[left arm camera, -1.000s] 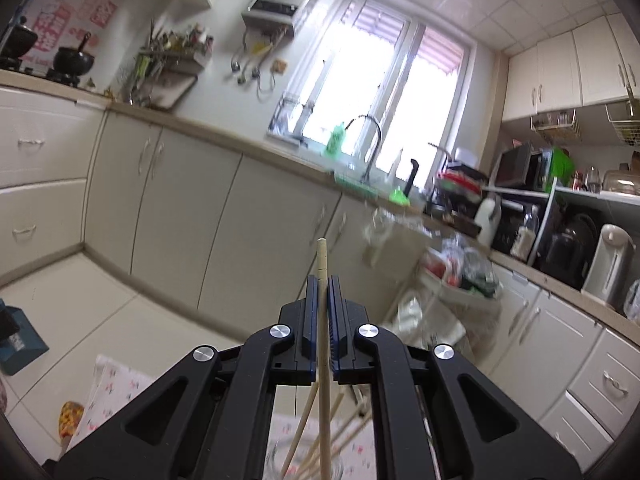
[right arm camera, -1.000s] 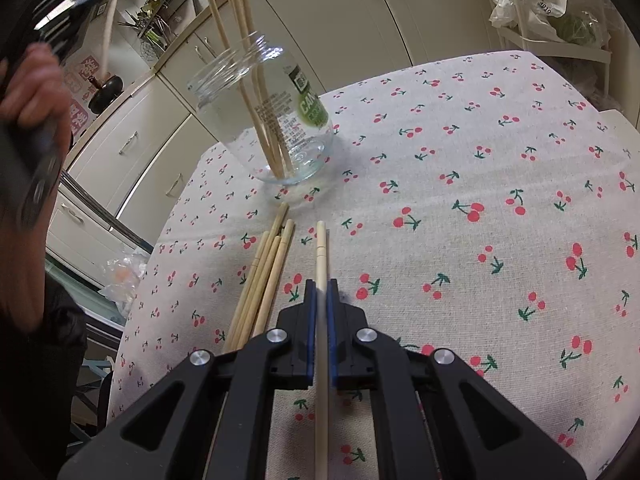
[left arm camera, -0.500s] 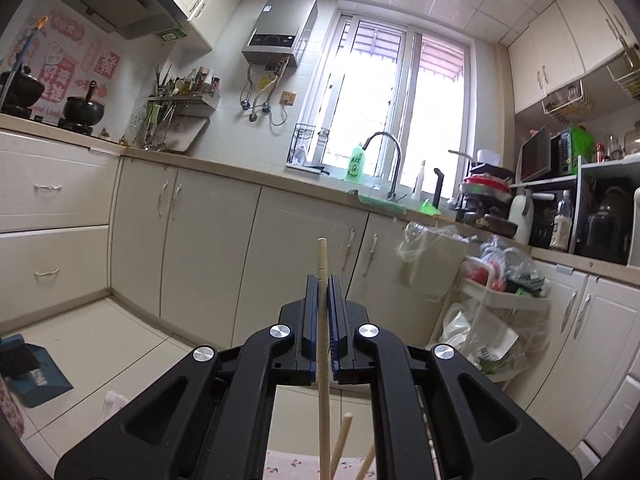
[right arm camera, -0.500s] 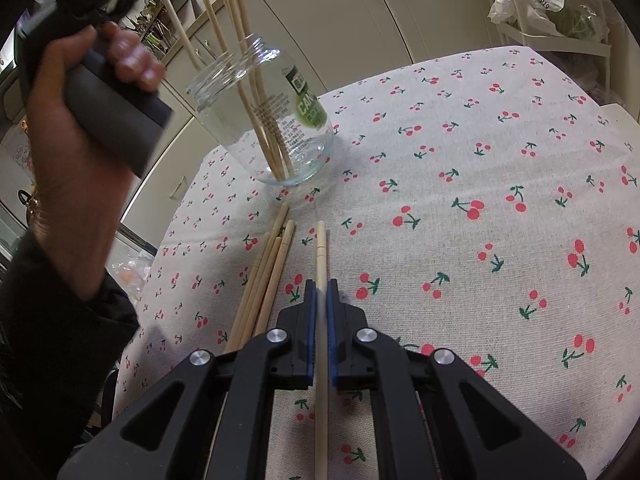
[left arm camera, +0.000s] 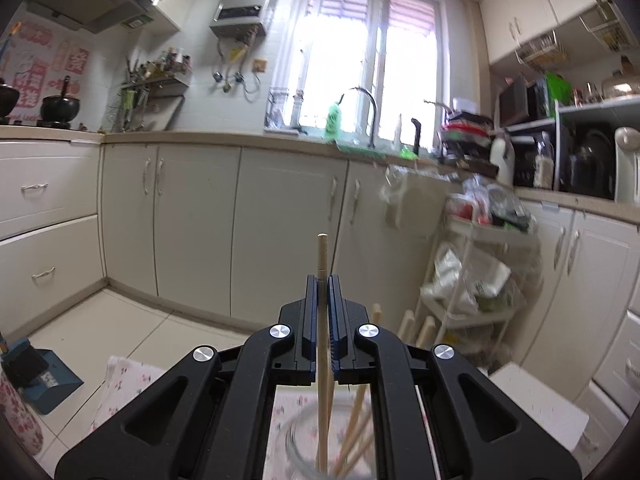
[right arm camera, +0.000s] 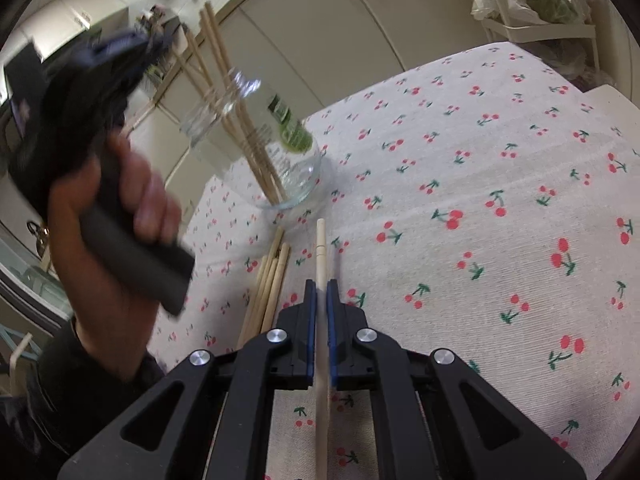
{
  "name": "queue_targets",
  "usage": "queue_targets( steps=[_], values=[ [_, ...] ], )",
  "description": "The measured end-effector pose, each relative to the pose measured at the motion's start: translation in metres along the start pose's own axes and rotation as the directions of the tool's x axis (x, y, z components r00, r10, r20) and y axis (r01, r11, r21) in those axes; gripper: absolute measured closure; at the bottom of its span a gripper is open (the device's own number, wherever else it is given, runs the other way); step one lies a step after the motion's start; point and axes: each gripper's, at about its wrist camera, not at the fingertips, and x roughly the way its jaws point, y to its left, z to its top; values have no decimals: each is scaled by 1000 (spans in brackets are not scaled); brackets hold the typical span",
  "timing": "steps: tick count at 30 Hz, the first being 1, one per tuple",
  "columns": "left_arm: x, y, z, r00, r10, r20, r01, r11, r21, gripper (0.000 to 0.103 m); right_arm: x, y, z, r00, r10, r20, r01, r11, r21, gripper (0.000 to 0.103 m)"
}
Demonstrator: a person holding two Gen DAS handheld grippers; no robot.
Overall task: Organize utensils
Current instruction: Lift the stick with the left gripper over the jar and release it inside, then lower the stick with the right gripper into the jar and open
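1. My left gripper (left arm camera: pixel 323 280) has come down since a second ago: the jar (left arm camera: pixel 332 436) rim now fills the bottom of its view, where half a second back I saw only stick tips.
2. It is clenched on one chopstick (left arm camera: pixel 322 256), which runs down between the jaws and into the jar mouth.
3. From the right wrist, my left hand (right arm camera: pixel 120 200) has swung in low beside the jar (right arm camera: pixel 280 160); a second ago it was up at the picture's edge.
4. My right gripper (right arm camera: pixel 321 284) has barely shifted; it grasps a single chopstick (right arm camera: pixel 321 248) whose tip points at the jar base, over the cherry-print cloth (right arm camera: pixel 480 200).
5. The clear glass jar with a green label stands on the cloth and holds several chopsticks leaning out over its rim; I cannot count them through the blur.
6. A loose bundle of chopsticks (right arm camera: pixel 268 280) lies on the cloth just left of my right jaws, apart from the jar.
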Motion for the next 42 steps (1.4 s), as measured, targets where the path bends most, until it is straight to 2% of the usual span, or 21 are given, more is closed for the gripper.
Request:
queue_targets(
  steps=[3,7,10,14,18,22,24,30,32,34,36,38,42],
  values=[
    [-4,1,-10,998,-16,-69,17,999,27,98,-6,-7,2,999,26,33,-28,998,48,97],
    [-13,7,-23,992,-24,-124,31,998,48,97,-15,-5,6,995,52,84,-58,996,73,97],
    [-23,16,-26,990,-24,-141,28,999,27,94,-23,4,13,990,63,129,-71,996,62,97],
    [-43,35,-29,991,-4,-133,1,1000,-21,77,-35,16,24,980,68,189,-78,996,49,97],
    [-58,55,-37,991,20,-134,-31,997,-77,74,-50,34,47,954,83,289,-94,995,25,97],
    [-62,69,-48,988,60,-139,-78,989,-125,71,-65,61,74,905,107,411,-106,994,-26,97],
    [-62,77,-54,986,77,-145,-100,982,-159,70,-70,77,90,873,110,475,-93,994,-58,97],
    [-61,87,-61,986,92,-139,-119,973,-197,69,-73,110,131,742,45,669,25,995,-94,97],
    [-62,88,-62,987,94,-132,-119,972,-204,68,-65,115,142,705,12,710,60,995,-76,97],
    [-62,90,-64,987,91,-133,-119,969,-217,68,-55,119,149,679,-13,734,90,994,-66,97],
    [-60,91,-63,987,86,-135,-116,967,-227,68,-42,125,152,663,-29,748,126,989,-73,97],
    [-61,95,-63,988,87,-130,-117,964,-240,67,-32,130,150,655,-33,755,154,984,-91,97],
    [-59,102,-63,987,87,-138,-122,955,-269,65,-10,140,141,662,-46,748,228,963,-142,97]
  ],
)
